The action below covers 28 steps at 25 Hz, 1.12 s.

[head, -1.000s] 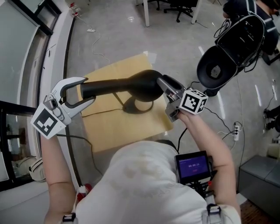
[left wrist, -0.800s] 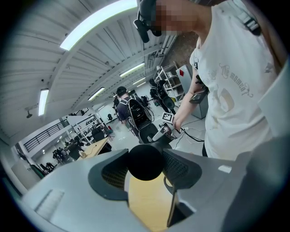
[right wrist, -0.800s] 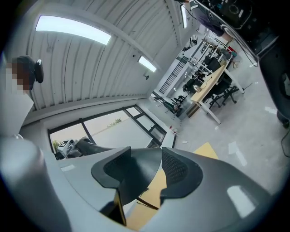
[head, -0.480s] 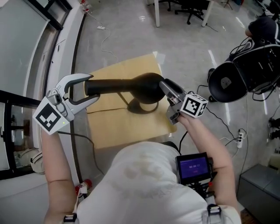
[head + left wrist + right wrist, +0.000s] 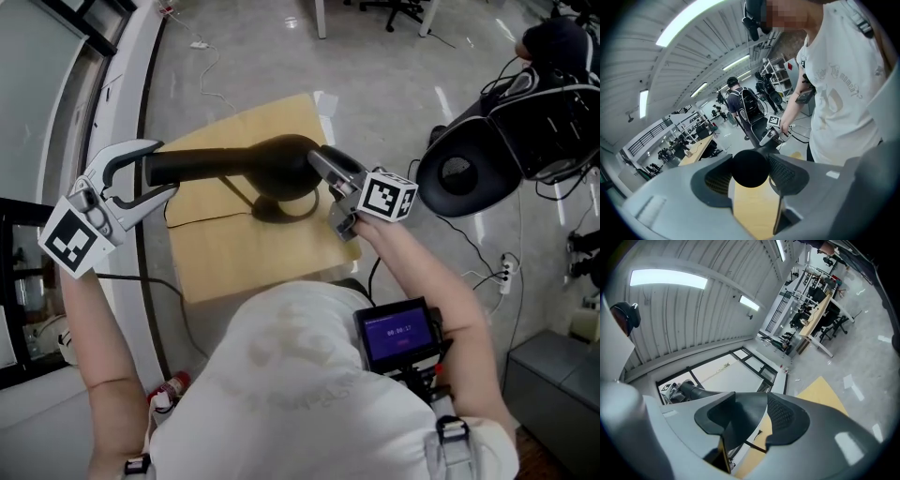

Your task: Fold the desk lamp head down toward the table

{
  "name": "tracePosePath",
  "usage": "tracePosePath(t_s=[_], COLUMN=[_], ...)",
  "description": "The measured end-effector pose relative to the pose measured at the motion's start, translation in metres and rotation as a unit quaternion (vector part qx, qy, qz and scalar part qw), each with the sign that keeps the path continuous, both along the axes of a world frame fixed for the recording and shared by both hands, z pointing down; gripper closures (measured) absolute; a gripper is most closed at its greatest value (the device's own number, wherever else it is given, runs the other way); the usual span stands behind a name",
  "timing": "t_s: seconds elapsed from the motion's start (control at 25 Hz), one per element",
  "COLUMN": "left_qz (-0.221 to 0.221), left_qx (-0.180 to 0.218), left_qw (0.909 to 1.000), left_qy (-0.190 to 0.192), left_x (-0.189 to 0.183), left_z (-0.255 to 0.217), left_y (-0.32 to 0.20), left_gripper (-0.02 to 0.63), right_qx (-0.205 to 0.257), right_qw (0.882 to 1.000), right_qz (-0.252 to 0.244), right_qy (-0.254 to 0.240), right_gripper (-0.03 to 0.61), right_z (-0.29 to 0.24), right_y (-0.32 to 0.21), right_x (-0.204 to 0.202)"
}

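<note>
A black horn-shaped desk lamp head (image 5: 234, 164) lies nearly level above a small wooden table (image 5: 234, 262). Its round base (image 5: 281, 208) stands on the table. My left gripper (image 5: 161, 169) is shut on the narrow end, which shows as a black disc (image 5: 750, 168) filling the gap between the pads. My right gripper (image 5: 323, 173) is shut on the wide end (image 5: 740, 420). In the right gripper view the tube runs away to the left gripper (image 5: 670, 389). The right gripper (image 5: 771, 136) is seen beyond the disc in the left gripper view.
A black office chair (image 5: 469, 169) stands on the floor to the right, with cables and a power strip (image 5: 506, 272) beside it. A dark window frame (image 5: 56, 103) runs along the left. A small screen (image 5: 398, 333) hangs at the person's waist.
The left gripper has rolled a little around the narrow end. The right gripper has sunk slightly with the wide end. Both grips look the same as before.
</note>
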State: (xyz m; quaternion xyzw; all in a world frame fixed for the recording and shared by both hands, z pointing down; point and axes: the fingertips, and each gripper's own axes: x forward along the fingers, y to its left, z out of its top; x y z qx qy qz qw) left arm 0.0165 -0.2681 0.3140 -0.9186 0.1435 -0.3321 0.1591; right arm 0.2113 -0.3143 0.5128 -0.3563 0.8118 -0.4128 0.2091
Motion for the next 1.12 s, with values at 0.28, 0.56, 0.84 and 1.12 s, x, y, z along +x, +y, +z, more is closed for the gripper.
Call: tracePosePath(t_s=[0.28, 0.56, 0.84, 1.12], left_qz=[0.001, -0.018, -0.039, -0.059], left_qx=[0.015, 0.026, 0.040, 0.061], left_qw=[0.9994, 0.9992, 0.9982, 0.9964], left_qy=[-0.031, -0.026, -0.024, 0.008], left_x=[-0.004, -0.002, -0.003, -0.012], left_z=[0.002, 0.003, 0.005, 0.004], left_y=[0.001, -0.002, -0.004, -0.007], left_gripper=[0.367, 0.348, 0.334, 0.322], right_qx=[-0.014, -0.026, -0.017, 0.007], right_qw=[1.000, 0.998, 0.996, 0.995], right_qz=[-0.021, -0.040, -0.066, -0.094], right_qy=[-0.016, -0.038, -0.049, -0.034], right_gripper=[0.353, 0.353, 0.353, 0.347], right_z=[0.007, 0.021, 0.021, 0.019], right_y=[0.004, 0.004, 0.003, 0.000], right_x=[-0.015, -0.027, -0.030, -0.033])
